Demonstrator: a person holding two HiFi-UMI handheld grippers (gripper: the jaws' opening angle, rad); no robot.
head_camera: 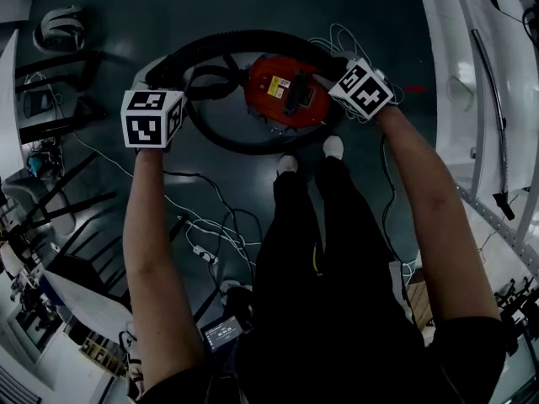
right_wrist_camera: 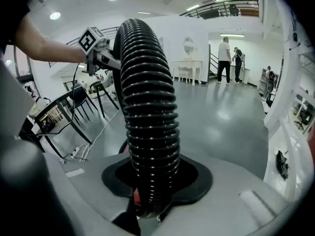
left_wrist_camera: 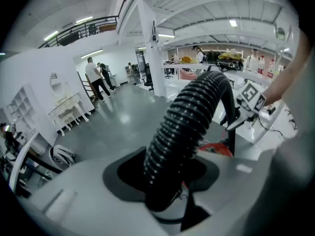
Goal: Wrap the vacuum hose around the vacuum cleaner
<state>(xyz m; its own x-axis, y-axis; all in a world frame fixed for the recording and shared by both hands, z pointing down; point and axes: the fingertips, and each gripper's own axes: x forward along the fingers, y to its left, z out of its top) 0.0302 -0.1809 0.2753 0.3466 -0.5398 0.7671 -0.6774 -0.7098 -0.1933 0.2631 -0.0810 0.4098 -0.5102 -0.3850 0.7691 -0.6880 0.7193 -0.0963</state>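
Observation:
A red vacuum cleaner (head_camera: 286, 91) sits on the dark floor just ahead of the person's feet. Its black ribbed hose (head_camera: 236, 40) loops round it in a wide ring. My left gripper (head_camera: 158, 70) is at the ring's left side, shut on the hose (left_wrist_camera: 189, 127), which rises from between its jaws (left_wrist_camera: 165, 200) and arches right. My right gripper (head_camera: 334, 67) is at the vacuum's right side; the hose (right_wrist_camera: 147, 117) stands up between its jaws (right_wrist_camera: 150, 208) and the pads press on it. Each gripper view shows the other gripper across the loop.
White and black cables (head_camera: 210, 225) trail over the floor by the person's legs and white shoes (head_camera: 333, 147). Chairs and racks crowd the left edge (head_camera: 50, 192). A white structure (head_camera: 472, 99) runs along the right. Two people (right_wrist_camera: 225, 58) stand far off.

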